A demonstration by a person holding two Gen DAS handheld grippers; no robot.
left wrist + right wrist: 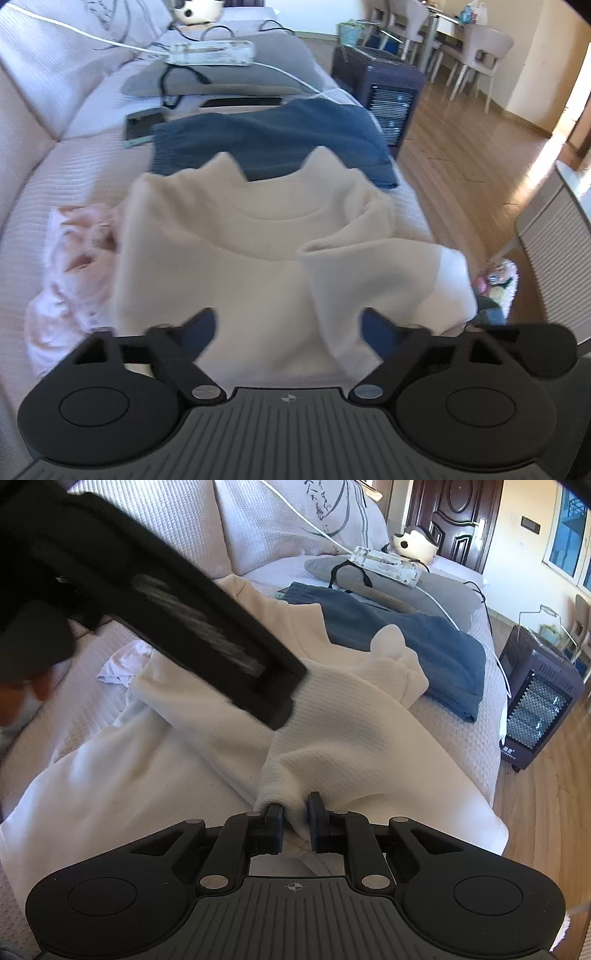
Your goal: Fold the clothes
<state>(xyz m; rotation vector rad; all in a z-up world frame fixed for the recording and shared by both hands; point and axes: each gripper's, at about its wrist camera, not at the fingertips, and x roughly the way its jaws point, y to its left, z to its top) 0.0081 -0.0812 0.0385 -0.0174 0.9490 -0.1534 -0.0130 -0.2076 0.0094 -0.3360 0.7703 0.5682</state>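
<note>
The left gripper [288, 332] points steeply downward, its two fingers spread wide apart with nothing pinched between them. The right gripper [295, 821] also angles down, its fingers drawn close and clamped on a fold of cloth. At the blurred edge, possibly a hand [22, 698].

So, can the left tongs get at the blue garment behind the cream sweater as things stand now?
Probably yes. The left tongs are open and empty above the cream sweater, and the blue garment lies uncovered just beyond its collar, with nothing between them.
</note>
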